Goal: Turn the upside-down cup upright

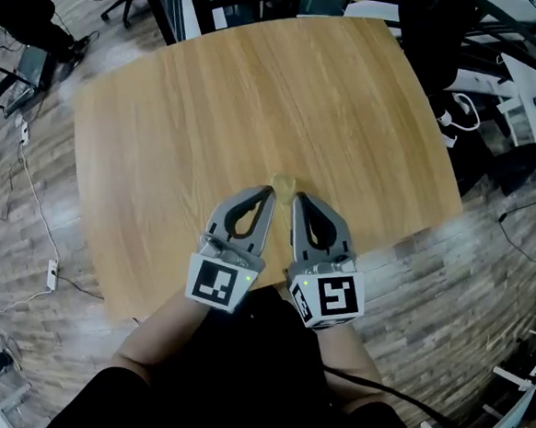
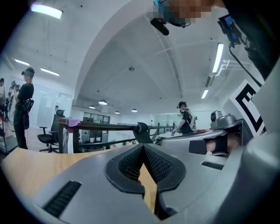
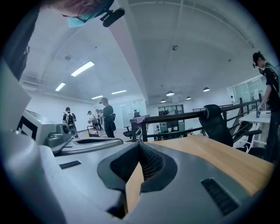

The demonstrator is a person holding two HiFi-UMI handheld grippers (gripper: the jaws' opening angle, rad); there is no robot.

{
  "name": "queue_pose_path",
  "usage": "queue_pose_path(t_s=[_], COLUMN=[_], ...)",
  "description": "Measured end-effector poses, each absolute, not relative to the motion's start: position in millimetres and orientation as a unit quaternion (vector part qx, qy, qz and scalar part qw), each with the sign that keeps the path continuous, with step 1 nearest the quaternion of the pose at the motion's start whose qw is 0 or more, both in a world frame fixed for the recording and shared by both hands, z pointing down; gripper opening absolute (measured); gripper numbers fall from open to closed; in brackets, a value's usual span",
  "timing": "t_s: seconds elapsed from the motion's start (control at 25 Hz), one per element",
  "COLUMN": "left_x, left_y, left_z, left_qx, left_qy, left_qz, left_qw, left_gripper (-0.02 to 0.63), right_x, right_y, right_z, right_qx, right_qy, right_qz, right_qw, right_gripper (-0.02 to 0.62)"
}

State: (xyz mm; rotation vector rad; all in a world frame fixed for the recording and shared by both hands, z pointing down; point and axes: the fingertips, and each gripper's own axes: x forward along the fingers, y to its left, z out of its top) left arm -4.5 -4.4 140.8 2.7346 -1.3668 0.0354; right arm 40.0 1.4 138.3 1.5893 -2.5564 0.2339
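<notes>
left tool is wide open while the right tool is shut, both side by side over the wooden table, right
No, the left tool is shut, not wide open: the left gripper view shows its jaws meeting at the tips. The right tool is shut too, both held side by side over the wooden table.

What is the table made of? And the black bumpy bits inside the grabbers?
The table looks like light wood or wood-look laminate, matte: long grain streaks run along it. The pads of the left gripper look like black rubber, perhaps soft plastic: a fine bumpy mesh covers them.
</notes>
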Motion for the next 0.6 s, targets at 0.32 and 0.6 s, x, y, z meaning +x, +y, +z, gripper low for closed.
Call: queue_pose_path(t_s=[0.32, 0.6], left_x=[-13, -11], left_y=[45, 78], left_z=[72, 48], left_qx=[0.884, 0.889], left_qy=[-0.466, -0.456], left_qz=[0.014, 0.023], left_qw=[0.043, 0.025], left_gripper=[0.008, 0.008], right_x=[31, 19], right_y=[59, 77], right_z=[65, 31], right_qx=[0.514, 0.51], right_qy=[-0.854, -0.859], right_qz=[0.054, 0.029], right_qw=[0.059, 0.044], right_gripper=[0.014, 0.014])
